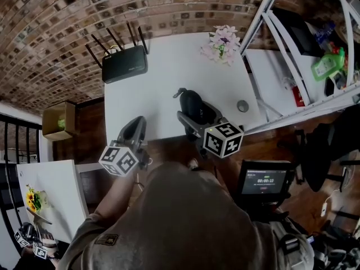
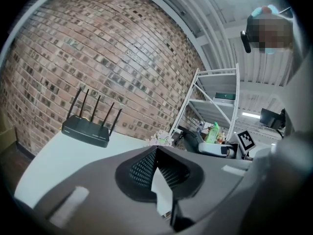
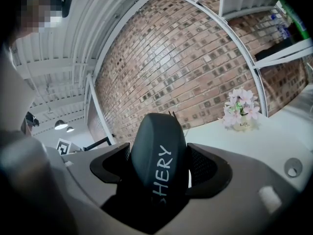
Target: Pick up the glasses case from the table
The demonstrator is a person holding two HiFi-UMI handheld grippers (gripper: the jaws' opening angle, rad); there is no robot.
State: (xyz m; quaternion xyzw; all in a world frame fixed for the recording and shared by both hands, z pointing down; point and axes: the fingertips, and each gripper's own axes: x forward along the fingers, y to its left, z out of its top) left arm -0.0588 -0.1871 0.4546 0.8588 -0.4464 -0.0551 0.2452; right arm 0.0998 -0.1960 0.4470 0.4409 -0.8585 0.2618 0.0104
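Note:
A black glasses case (image 1: 190,100) with white lettering stands on end between the jaws of my right gripper (image 1: 198,114), over the front part of the white table (image 1: 157,66). In the right gripper view the case (image 3: 159,151) fills the gap and both pads of the right gripper (image 3: 159,170) press on its sides. Whether it touches the tabletop is hidden. My left gripper (image 1: 136,124) hovers at the table's front edge, left of the case. Its jaws, seen in the left gripper view (image 2: 156,168), are closed together with nothing held.
A black router (image 1: 124,63) with antennas sits at the table's back left. A small pot of pink flowers (image 1: 222,44) is at the back right. A small round grey object (image 1: 242,106) lies near the right edge. A white metal shelf rack (image 1: 292,49) stands to the right.

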